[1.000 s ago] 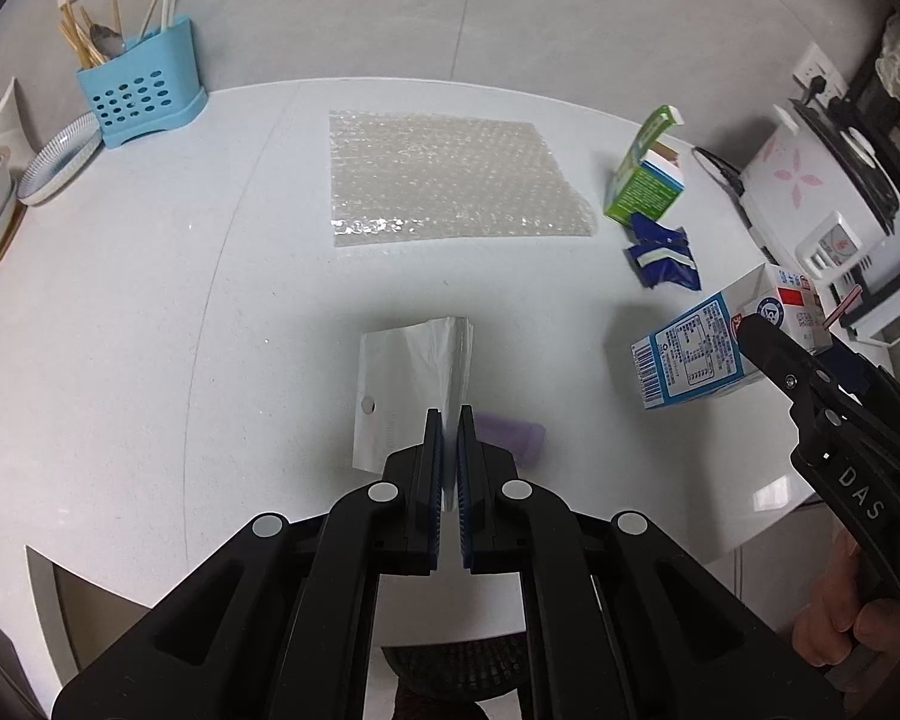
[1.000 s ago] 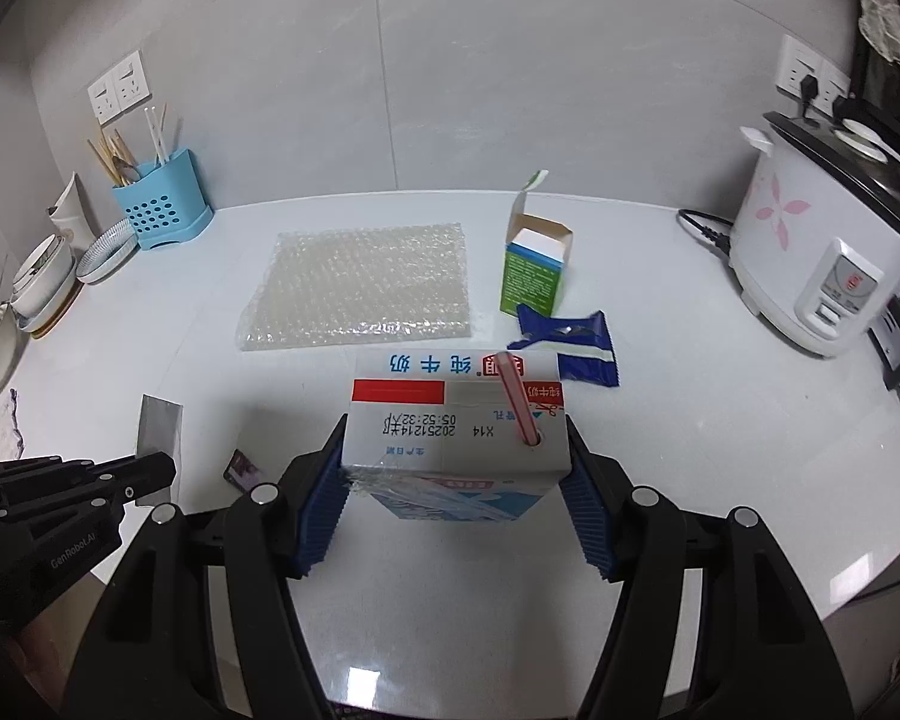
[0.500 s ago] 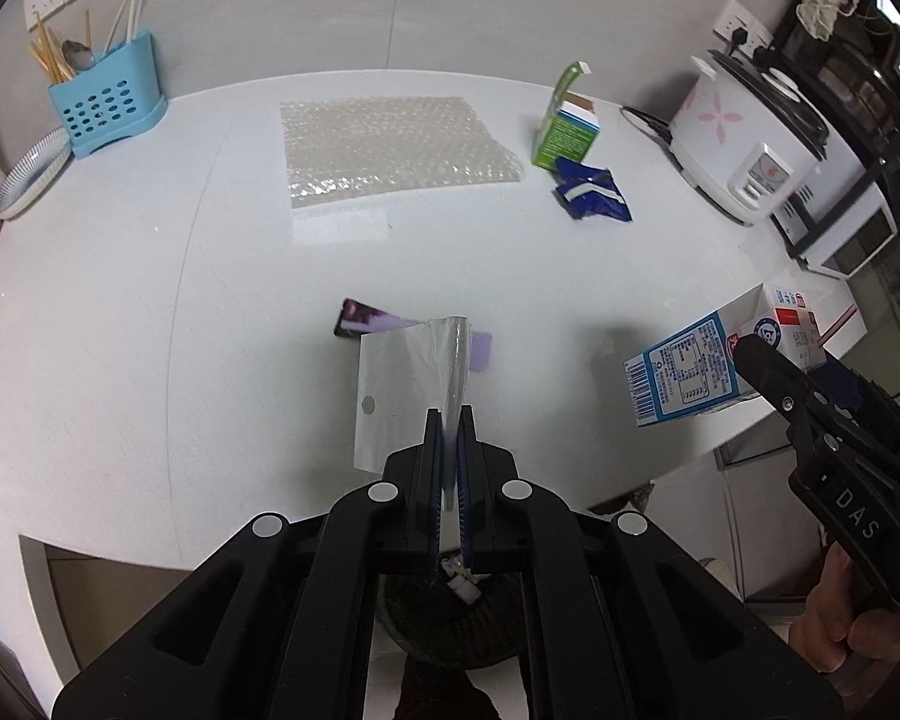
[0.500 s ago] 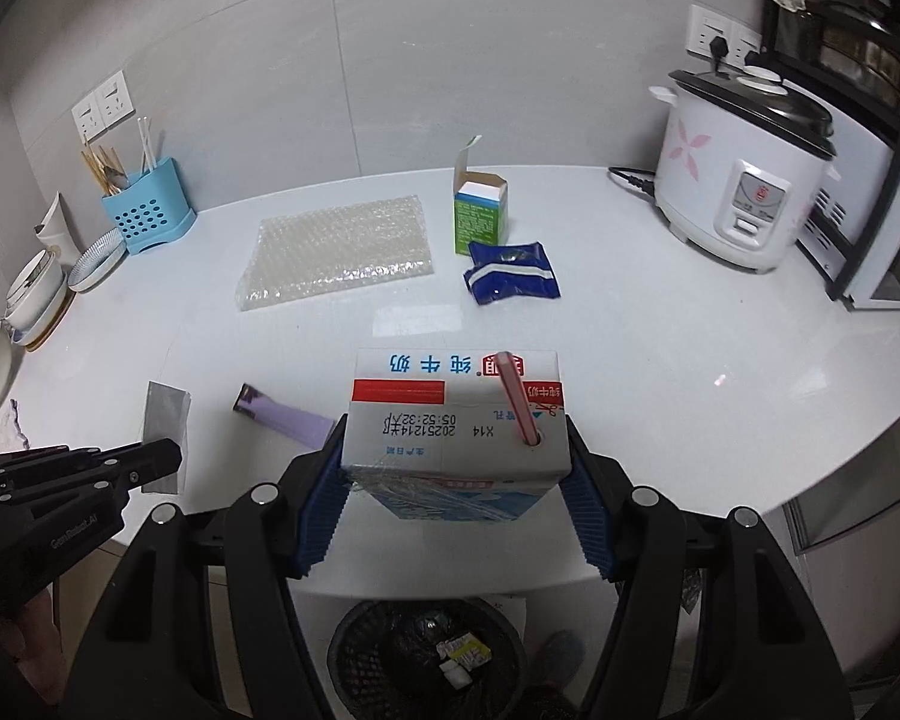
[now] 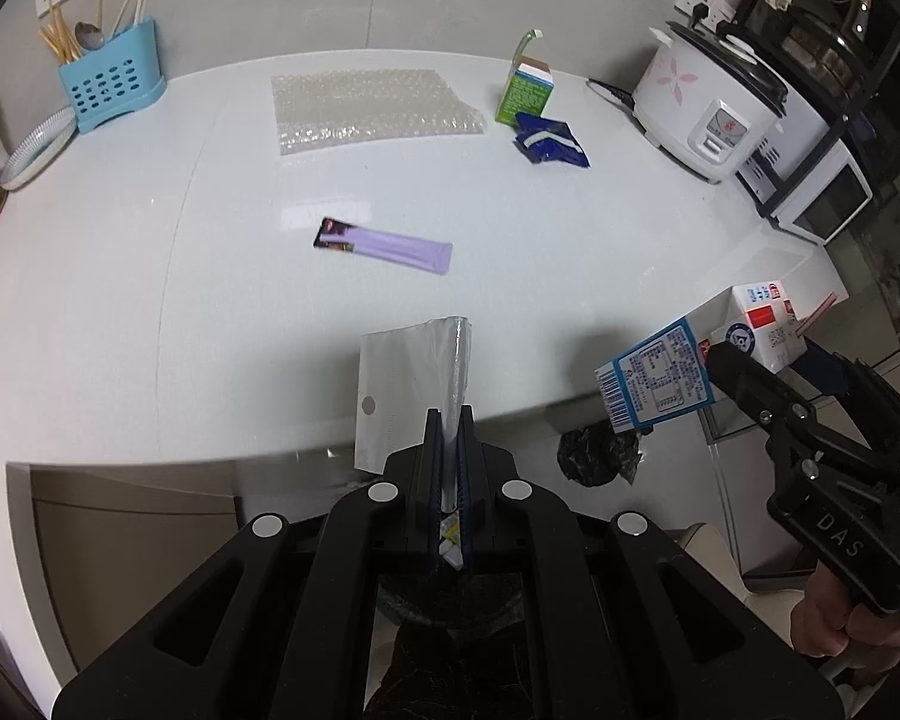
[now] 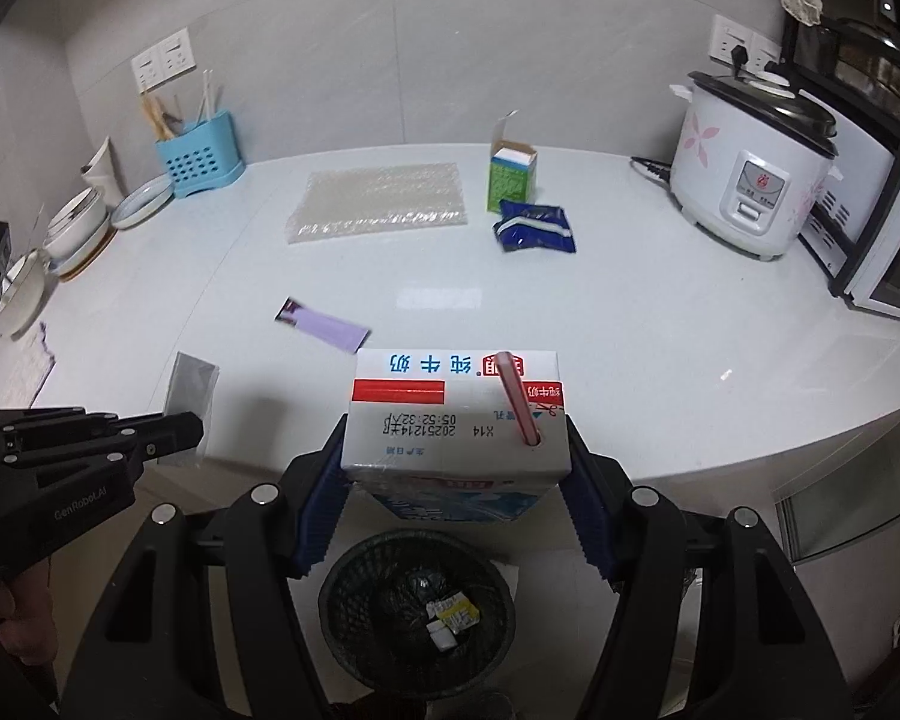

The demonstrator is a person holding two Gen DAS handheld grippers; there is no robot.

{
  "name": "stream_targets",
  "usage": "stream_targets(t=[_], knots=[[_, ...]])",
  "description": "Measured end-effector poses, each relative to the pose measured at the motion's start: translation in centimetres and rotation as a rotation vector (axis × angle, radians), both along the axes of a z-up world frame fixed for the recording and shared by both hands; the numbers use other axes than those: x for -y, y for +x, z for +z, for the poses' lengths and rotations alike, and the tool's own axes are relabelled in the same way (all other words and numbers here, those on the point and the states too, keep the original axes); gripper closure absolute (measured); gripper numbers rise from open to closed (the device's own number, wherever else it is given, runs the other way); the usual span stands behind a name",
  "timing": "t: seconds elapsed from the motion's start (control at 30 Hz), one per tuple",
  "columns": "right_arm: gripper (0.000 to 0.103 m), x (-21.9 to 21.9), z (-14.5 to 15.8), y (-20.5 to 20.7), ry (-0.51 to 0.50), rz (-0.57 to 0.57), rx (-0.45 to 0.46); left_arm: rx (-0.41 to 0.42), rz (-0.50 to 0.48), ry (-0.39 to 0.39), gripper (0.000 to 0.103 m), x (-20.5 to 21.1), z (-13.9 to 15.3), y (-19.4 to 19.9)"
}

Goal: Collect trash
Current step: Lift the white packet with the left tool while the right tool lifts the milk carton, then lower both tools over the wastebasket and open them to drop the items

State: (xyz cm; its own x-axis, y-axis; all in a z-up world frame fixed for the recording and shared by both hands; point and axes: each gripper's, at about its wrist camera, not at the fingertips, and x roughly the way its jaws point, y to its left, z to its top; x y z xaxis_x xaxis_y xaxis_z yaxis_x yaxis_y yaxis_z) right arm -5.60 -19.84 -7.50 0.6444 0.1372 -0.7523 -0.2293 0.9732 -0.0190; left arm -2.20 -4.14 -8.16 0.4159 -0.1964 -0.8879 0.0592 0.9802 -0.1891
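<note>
My left gripper (image 5: 448, 420) is shut on a clear plastic bag (image 5: 411, 384), held in the air past the counter's front edge; the bag also shows in the right wrist view (image 6: 189, 402). My right gripper (image 6: 456, 450) is shut on a white milk carton (image 6: 456, 414) with a pink straw, held above a black mesh trash bin (image 6: 417, 606) on the floor. The carton also shows in the left wrist view (image 5: 702, 360). On the white counter (image 6: 630, 324) lie a purple sachet (image 6: 324, 327), a blue wrapper (image 6: 537, 228), a green box (image 6: 510, 177) and a bubble wrap sheet (image 6: 378, 201).
A rice cooker (image 6: 750, 180) stands at the right, with a microwave (image 6: 888, 264) beyond it. A blue utensil holder (image 6: 198, 159) and stacked dishes (image 6: 84, 219) sit at the back left. The bin holds a black liner and some scraps.
Both grippers have drawn back from the counter with their items and risen. The trash bin has come into view below the carton. The purple sachet lies uncovered on the counter.
</note>
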Motion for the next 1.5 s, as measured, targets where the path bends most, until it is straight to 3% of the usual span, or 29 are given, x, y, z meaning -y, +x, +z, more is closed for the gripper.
stream_targets(t=[0.53,0.87,1.1,1.5], knots=[[0.042,1.6,-5.0,-4.3,-0.020,0.098,-0.072,-0.058,0.063,-0.051,0.100,1.7,-5.6,-6.4],[0.042,1.5,-10.7,-5.0,-0.029,0.154,-0.145,-0.083,0.082,-0.072,0.100,2.0,-10.4,-8.5],[0.041,0.8,-14.3,-5.0,-0.043,0.189,-0.207,-0.158,0.108,-0.102,0.100,1.4,-14.1,-9.4],[0.041,-0.5,-18.3,-4.5,-0.048,0.204,-0.298,-0.203,0.124,-0.084,0.100,0.1,-15.7,-9.7]])
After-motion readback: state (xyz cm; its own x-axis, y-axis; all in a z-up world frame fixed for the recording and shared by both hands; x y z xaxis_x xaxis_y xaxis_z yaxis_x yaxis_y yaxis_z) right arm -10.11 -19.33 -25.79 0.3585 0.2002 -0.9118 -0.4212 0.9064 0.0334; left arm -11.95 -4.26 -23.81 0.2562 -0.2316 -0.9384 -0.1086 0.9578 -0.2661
